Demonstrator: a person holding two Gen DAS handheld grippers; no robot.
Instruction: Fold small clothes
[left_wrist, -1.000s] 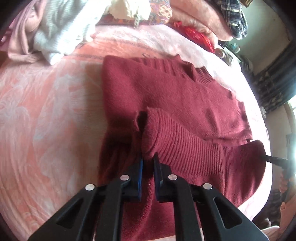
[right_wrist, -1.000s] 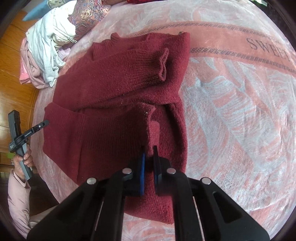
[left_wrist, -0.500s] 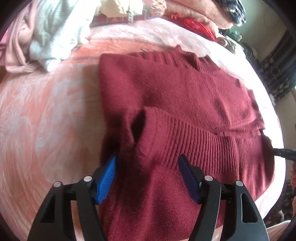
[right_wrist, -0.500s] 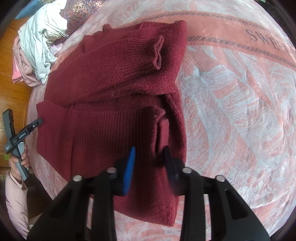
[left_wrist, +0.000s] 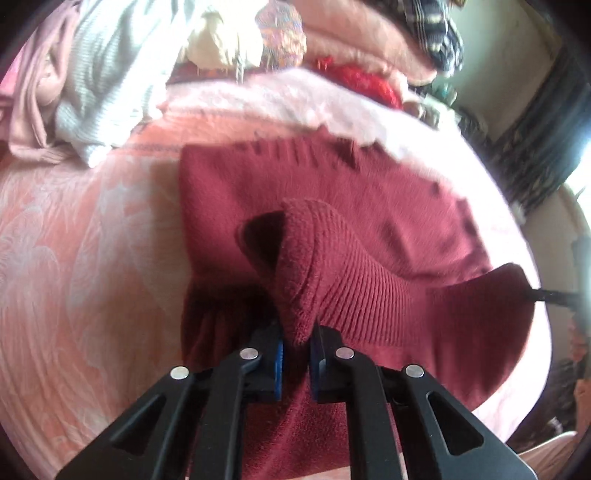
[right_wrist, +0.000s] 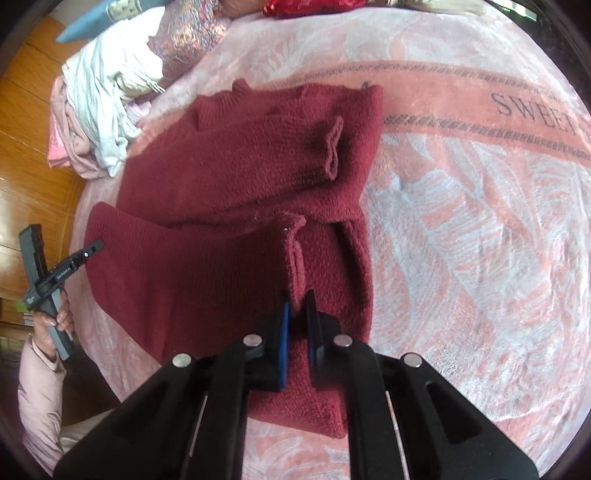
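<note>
Sweater (left_wrist: 369, 206) hem — pinched in both jaws

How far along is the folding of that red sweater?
Partway. Done: a sleeve already lies folded across the maroon sweater. In hand: the left gripper and right gripper each pinch a corner of the ribbed hem, lifted off the pink blanket. Left: carrying the hem over toward the collar.

Pink patterned bed blanket (right_wrist: 461, 206); maroon sweater (right_wrist: 251, 177) on it, clothes pile (right_wrist: 107, 96) beside
</note>
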